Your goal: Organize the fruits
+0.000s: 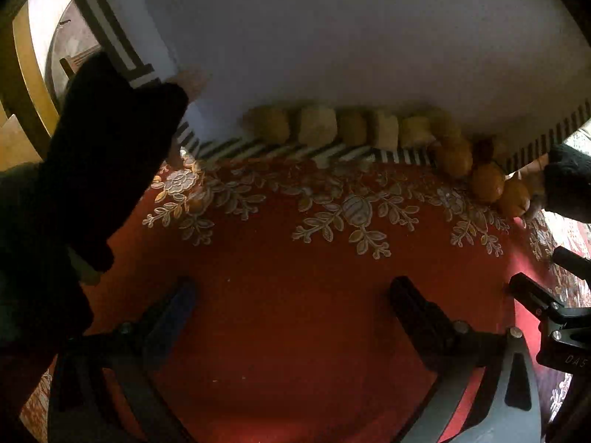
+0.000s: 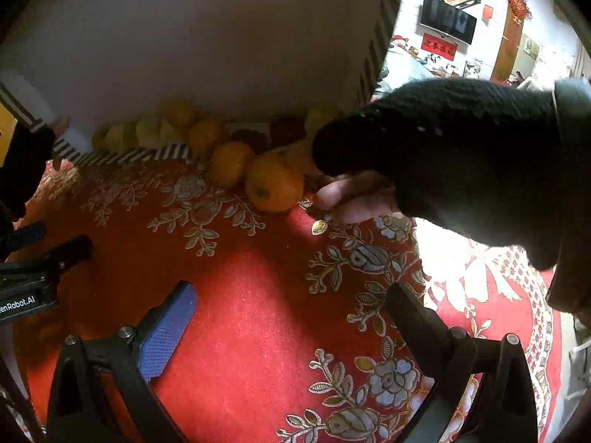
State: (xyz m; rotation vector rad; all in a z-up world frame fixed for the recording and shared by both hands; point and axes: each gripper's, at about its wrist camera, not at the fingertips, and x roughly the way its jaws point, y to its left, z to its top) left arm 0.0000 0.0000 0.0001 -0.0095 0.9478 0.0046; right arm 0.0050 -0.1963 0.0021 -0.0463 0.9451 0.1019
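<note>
Both jaws stand wide and empty above the red cloth (image 2: pixel 236 295), fruits (image 1: pixel 369 129) lined far along the white board (image 1: pixel 332 37), so sorting seems unstarted; next, reach the nearest orange (image 2: pixel 274 184).

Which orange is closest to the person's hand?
The big round orange at the front end of the row, out on the red flowered cloth. The bare fingers of the black-sleeved hand nearly touch it; the other oranges sit farther back.
</note>
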